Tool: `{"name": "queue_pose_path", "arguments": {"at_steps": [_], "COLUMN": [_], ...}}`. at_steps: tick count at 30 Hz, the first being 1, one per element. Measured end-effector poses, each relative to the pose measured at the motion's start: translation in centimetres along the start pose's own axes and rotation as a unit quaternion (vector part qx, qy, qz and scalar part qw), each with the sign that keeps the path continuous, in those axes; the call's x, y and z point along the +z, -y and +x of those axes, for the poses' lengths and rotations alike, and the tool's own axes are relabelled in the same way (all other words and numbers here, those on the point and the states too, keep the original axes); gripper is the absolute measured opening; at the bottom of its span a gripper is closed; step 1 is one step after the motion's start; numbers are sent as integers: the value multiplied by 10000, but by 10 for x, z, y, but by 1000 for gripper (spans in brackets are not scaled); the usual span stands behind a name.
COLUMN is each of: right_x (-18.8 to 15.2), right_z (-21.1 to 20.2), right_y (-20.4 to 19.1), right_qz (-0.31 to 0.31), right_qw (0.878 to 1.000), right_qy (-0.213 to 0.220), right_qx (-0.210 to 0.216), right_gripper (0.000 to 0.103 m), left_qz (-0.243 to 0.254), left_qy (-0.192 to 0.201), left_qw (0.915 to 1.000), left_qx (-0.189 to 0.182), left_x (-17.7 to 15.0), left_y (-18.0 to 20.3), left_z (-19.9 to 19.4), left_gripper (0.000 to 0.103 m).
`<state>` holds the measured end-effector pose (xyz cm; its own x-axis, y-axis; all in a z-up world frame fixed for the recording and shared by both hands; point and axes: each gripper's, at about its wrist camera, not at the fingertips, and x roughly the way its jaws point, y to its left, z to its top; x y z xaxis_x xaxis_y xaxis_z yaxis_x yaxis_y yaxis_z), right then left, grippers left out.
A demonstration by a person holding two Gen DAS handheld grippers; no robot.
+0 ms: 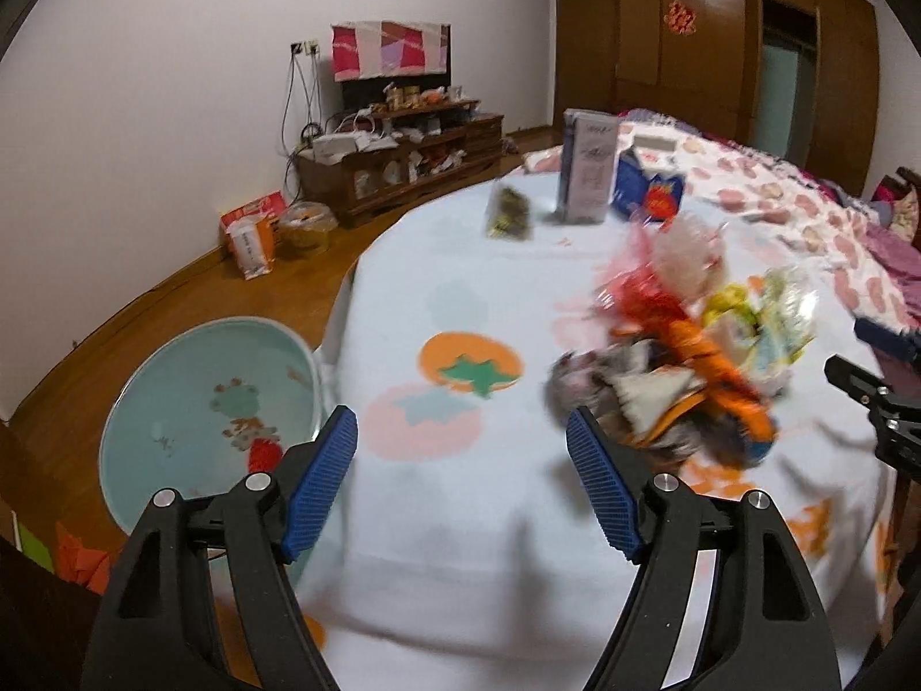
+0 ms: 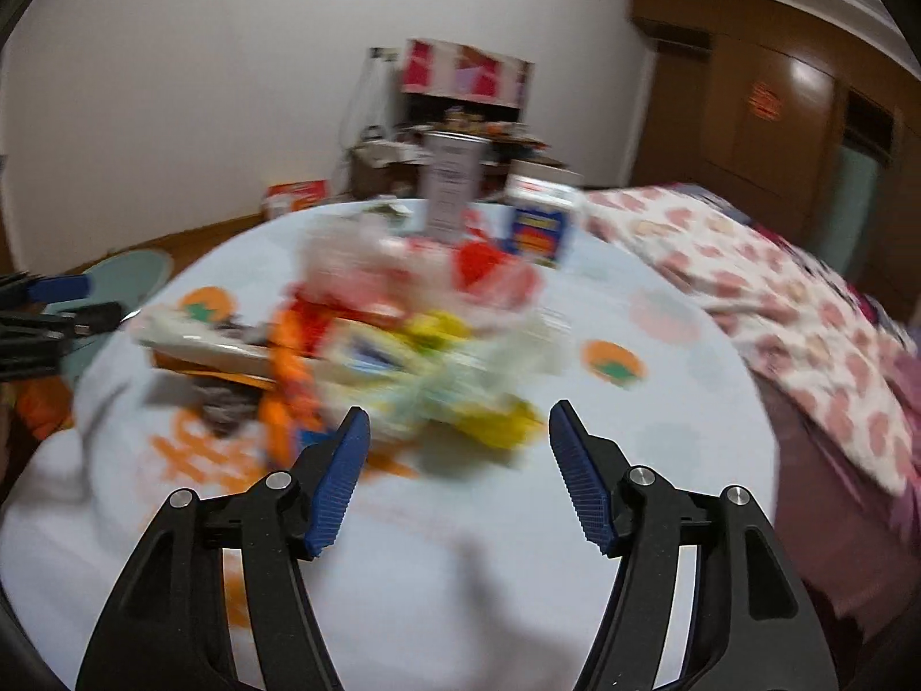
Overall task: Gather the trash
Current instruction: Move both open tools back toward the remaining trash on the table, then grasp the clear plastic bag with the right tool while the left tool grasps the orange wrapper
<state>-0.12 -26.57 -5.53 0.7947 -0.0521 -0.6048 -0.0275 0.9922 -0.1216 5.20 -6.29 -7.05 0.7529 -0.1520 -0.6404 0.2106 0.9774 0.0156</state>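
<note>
Left tool (image 1: 462, 432) agape, angled down beside wrapper pile (image 1: 685, 357).

A round table (image 1: 437, 518) covered in a pale cloth printed with orange fruit carries a heap of crumpled wrappers (image 1: 691, 357) near its right edge. By the far edge stand a tall carton (image 1: 587, 173), a blue box (image 1: 647, 193) and a small dark packet (image 1: 509, 213).

One heap of wrappers (image 1: 685, 357) on the table (image 1: 449, 518); pieces too blurred to count singly. Two upright cartons: one tall grey carton (image 1: 587, 173), one short blue carton (image 1: 647, 190). One small dark packet (image 1: 507, 213) (lying apart from the heap). One round basin (image 1: 190, 403) on the floor. Two grippers, left gripper (image 1: 460, 443) and right gripper (image 2: 457, 432).
</note>
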Motion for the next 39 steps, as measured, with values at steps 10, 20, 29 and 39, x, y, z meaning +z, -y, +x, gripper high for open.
{"name": "queue_pose_path", "arguments": {"at_steps": [10, 20, 29, 39], "right_x": [-12, -16, -10, -1], "right_z": [18, 20, 17, 17], "right_y": [31, 36, 39, 42], "right_qz": [363, 439, 525, 624], "right_qw": [9992, 9988, 9985, 9980], "right_qy": [-148, -163, -100, -42], "right_qx": [-74, -108, -111, 3], "right_gripper": [65, 65, 65, 65], "left_qz": [170, 426, 352, 30], "left_qy": [-129, -298, 345, 613], "left_qw": [9987, 9926, 9953, 9963], "left_qx": [-452, -1099, -830, -606], "left_x": [9, 10, 27, 35], "left_y": [37, 51, 14, -20], "left_z": [15, 27, -21, -37], "left_gripper": [63, 10, 5, 4]}}
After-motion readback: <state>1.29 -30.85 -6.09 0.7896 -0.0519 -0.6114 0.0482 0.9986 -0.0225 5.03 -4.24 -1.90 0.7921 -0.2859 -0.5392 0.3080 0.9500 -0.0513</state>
